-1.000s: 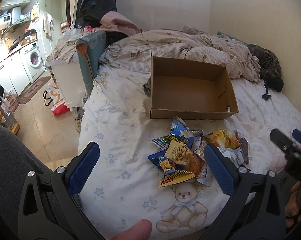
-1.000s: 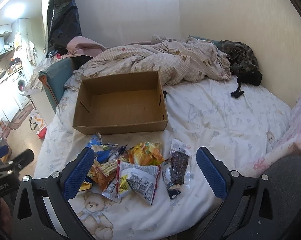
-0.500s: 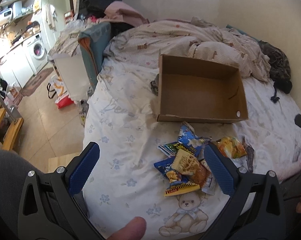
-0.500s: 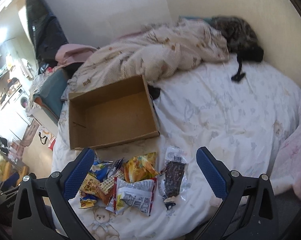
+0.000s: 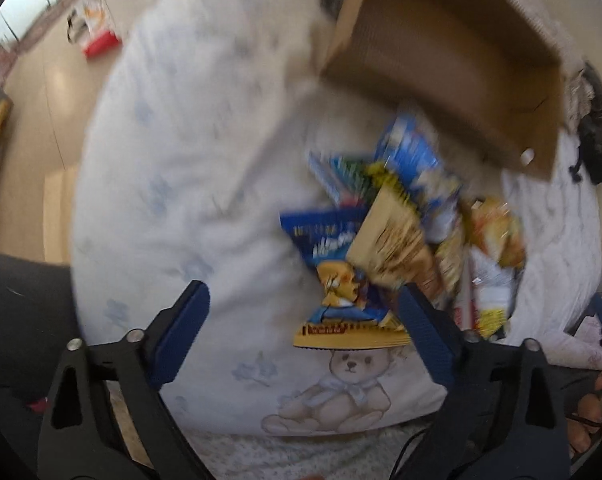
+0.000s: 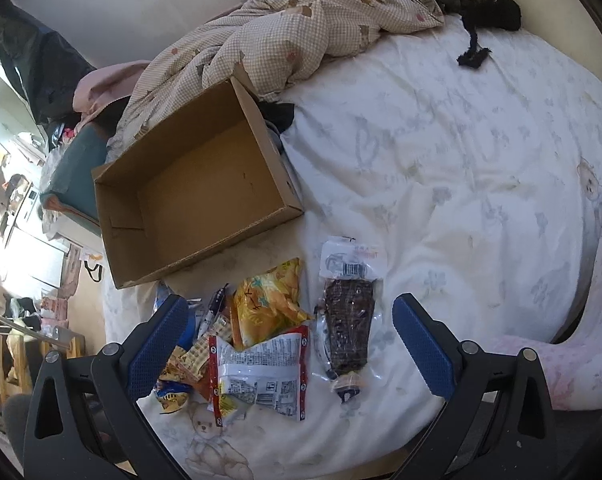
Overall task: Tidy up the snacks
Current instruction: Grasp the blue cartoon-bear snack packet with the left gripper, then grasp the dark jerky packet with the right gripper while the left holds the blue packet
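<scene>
Reaching for the first snack packet

Left hand-held gripper down over the near edge of the snack pile on the bed, jaws spread but just narrowing, the blue-and-yellow packet lying between the fingers without being pinched yet. View badly blurred, so exact contact hard to judge. Right hand-held gripper spread wide and empty above the white printed packet and the dark clear-wrapped bar. Cardboard box empty, just beyond the pile.

Best to slow down before closing, to settle on one packet only, and to bite its flat crimped edge rather than the puffed middle. Worth lifting straight up so neighbouring packets slide off. Then a short carry over the box's near wall. Soft bedding likely to give, so no hard pressing down.
</scene>
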The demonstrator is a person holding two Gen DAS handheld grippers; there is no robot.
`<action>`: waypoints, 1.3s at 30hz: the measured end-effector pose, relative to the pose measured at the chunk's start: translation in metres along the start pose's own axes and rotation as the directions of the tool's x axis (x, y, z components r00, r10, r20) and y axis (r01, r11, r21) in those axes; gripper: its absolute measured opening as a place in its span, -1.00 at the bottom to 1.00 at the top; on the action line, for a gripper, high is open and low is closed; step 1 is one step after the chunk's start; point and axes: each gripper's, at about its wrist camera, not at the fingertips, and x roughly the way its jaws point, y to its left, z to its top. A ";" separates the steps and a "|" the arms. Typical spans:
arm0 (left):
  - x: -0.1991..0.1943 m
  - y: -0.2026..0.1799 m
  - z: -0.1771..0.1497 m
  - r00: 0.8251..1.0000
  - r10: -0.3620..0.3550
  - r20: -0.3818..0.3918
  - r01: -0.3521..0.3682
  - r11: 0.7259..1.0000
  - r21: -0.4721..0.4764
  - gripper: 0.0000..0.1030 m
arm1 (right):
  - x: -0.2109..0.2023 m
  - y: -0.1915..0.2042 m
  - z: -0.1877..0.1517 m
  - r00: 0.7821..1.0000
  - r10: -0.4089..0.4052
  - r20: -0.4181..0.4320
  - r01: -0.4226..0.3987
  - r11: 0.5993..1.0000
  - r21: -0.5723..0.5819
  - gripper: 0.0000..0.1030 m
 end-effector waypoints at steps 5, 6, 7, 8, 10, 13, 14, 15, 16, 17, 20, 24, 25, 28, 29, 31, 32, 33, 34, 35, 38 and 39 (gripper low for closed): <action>0.024 -0.017 -0.004 0.999 0.042 -0.028 -0.040 0.997 0.072 0.55 | 0.004 -0.002 0.002 1.000 0.015 -0.003 -0.015 1.000 0.008 1.00; 0.028 -0.019 -0.003 0.999 0.038 -0.025 -0.036 0.996 0.079 0.54 | 0.005 -0.002 0.002 1.000 0.016 -0.006 -0.016 1.000 0.009 1.00; 0.031 -0.023 -0.002 0.999 0.033 -0.025 -0.030 0.995 0.091 0.54 | 0.006 -0.002 0.002 1.000 0.016 -0.006 -0.016 1.000 0.009 1.00; 0.037 -0.027 -0.001 0.999 0.035 -0.034 -0.031 0.994 0.108 0.54 | 0.007 -0.002 0.003 1.000 0.015 -0.005 -0.015 1.000 0.010 1.00; 0.047 -0.031 -0.002 0.997 0.045 -0.055 -0.038 0.993 0.115 0.50 | 0.007 0.000 0.003 1.000 0.010 0.004 -0.010 1.000 0.007 1.00; 0.055 -0.031 -0.005 0.997 0.044 -0.057 -0.037 0.992 0.123 0.09 | 0.005 0.002 0.003 1.000 0.003 0.019 -0.003 1.000 -0.007 1.00; 0.054 -0.030 -0.005 0.997 0.053 -0.050 -0.046 0.992 0.118 -0.28 | 0.005 0.003 0.002 1.000 0.001 0.021 -0.001 1.000 -0.010 1.00; 0.052 -0.026 -0.006 0.998 0.051 -0.048 -0.046 0.993 0.104 -0.43 | 0.005 0.002 0.002 1.000 -0.001 0.022 0.001 1.000 -0.012 1.00; 0.053 -0.024 -0.007 0.998 0.042 -0.054 -0.036 0.995 0.098 -0.49 | 0.005 0.002 0.002 1.000 -0.001 0.021 0.002 1.000 -0.012 1.00; 0.052 -0.023 -0.009 0.997 0.022 -0.071 -0.015 0.995 0.099 -0.54 | 0.005 0.001 0.002 1.000 0.000 0.019 0.000 1.000 -0.008 1.00; 0.040 -0.014 -0.018 0.998 0.028 -0.061 -0.022 0.995 0.100 -0.56 | 0.006 -0.001 0.003 1.000 0.010 0.016 -0.010 1.000 0.009 1.00; 0.004 -0.012 -0.027 0.999 0.034 -0.024 -0.031 0.991 0.127 -0.56 | 0.008 -0.004 0.005 1.000 0.009 0.005 -0.009 0.999 0.031 1.00; -0.004 -0.012 -0.027 0.999 0.036 -0.012 -0.034 0.990 0.136 -0.56 | 0.011 -0.006 0.005 1.000 0.003 -0.007 -0.003 0.999 0.039 1.00; -0.034 -0.010 -0.025 0.999 0.031 0.034 -0.036 0.985 0.168 -0.56 | 0.025 -0.016 0.007 0.993 -0.095 -0.071 0.100 0.992 0.071 0.99; -0.039 -0.012 -0.025 0.999 0.028 0.039 -0.035 0.983 0.182 -0.56 | 0.034 -0.022 0.007 0.983 -0.150 -0.105 0.159 0.984 0.083 0.91; -0.042 -0.017 -0.020 0.998 0.029 0.053 -0.039 0.979 0.202 -0.56 | 0.053 -0.031 0.005 0.969 -0.172 -0.178 0.192 0.976 0.106 0.70; -0.042 -0.021 -0.025 0.997 0.030 0.065 -0.043 0.978 0.206 -0.56 | 0.069 -0.036 0.002 0.956 -0.161 -0.244 0.195 0.973 0.122 0.53; -0.043 -0.022 -0.028 0.997 0.026 0.079 -0.041 0.978 0.206 -0.56 | 0.079 -0.039 0.000 0.946 -0.158 -0.283 0.201 0.971 0.130 0.49; -0.044 -0.018 -0.029 0.997 0.015 0.078 -0.030 0.980 0.198 -0.56 | 0.089 -0.042 -0.002 0.933 -0.155 -0.324 0.208 0.968 0.137 0.49; -0.042 -0.016 -0.026 0.998 0.002 0.071 -0.015 0.982 0.186 -0.56 | 0.099 -0.044 -0.006 0.920 -0.147 -0.362 0.211 0.967 0.143 0.49; -0.033 -0.007 -0.018 0.998 -0.037 0.042 0.030 0.989 0.144 -0.56 | 0.115 -0.042 -0.010 0.897 -0.196 -0.397 0.248 0.965 0.083 0.49; -0.033 -0.004 -0.016 0.998 -0.049 0.037 0.044 0.991 0.127 -0.56 | 0.118 -0.039 -0.010 0.888 -0.232 -0.397 0.270 0.962 0.041 0.49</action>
